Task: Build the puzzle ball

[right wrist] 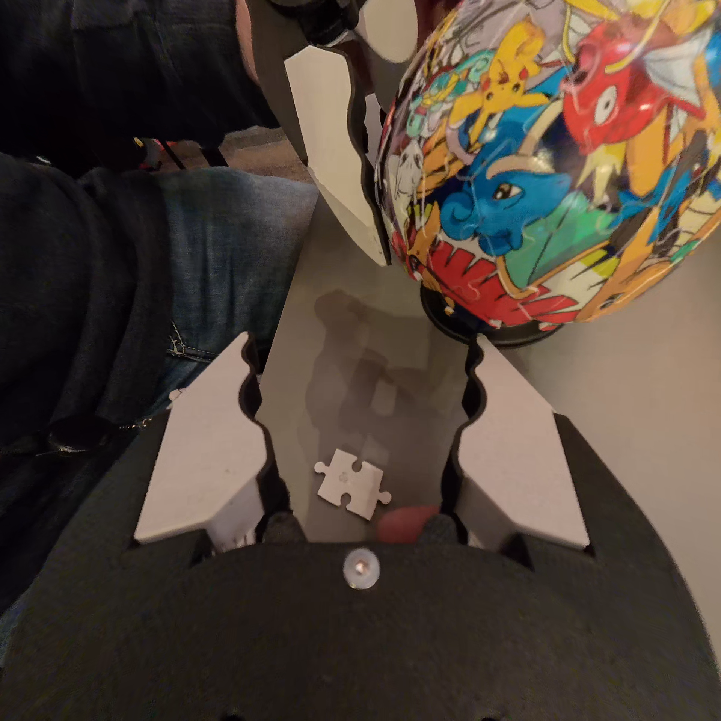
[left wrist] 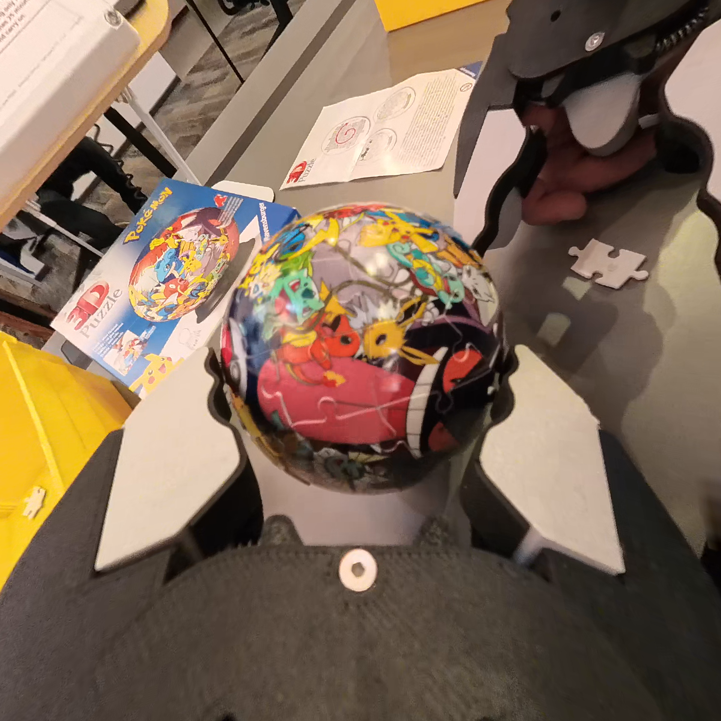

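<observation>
Left hand-held gripper [left wrist: 361,374] pinches the puzzle ball [left wrist: 361,343] at its widest girth, the ball sitting on a dark stand [right wrist: 487,331] on the worktop [left wrist: 643,351]. It looks light, hollow and glossy, likely to slip or pop apart under hard squeezing. Right hand-held gripper [right wrist: 361,366] hangs spread over a loose piece [right wrist: 351,483], lying face-down near the worktop's near edge, flat and awkward to lift.
</observation>
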`<state>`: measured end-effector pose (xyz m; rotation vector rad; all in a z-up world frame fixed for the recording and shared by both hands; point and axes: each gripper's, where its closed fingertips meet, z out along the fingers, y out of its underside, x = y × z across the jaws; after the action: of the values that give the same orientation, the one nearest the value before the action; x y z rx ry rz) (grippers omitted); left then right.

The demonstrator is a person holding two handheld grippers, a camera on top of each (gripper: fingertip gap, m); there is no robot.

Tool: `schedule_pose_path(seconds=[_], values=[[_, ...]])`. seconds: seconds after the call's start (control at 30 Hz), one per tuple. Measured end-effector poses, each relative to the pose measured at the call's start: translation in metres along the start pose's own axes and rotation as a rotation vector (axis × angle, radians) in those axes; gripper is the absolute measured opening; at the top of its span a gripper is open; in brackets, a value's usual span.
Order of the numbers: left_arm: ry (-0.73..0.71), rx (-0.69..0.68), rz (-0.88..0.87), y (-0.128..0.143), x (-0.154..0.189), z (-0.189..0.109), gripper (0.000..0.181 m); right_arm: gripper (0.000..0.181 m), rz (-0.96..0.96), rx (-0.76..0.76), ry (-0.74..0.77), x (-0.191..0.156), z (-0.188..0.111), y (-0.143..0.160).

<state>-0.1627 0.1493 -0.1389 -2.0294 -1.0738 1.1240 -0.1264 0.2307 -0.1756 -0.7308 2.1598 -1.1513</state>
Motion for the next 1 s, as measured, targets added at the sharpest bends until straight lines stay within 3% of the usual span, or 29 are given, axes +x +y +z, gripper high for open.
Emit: schedule_pose_path(seconds=[0.27,1.0], values=[[-0.007,-0.006,0.006,-0.002,0.000,0.000,0.130,0.105,-0.006,-0.004,-0.006,-0.001,0.000,0.001],[0.040,0.178,-0.198,-0.003,-0.014,-0.005,0.130,0.098,-0.118,-0.071,0.022,0.001,0.009,0.003]])
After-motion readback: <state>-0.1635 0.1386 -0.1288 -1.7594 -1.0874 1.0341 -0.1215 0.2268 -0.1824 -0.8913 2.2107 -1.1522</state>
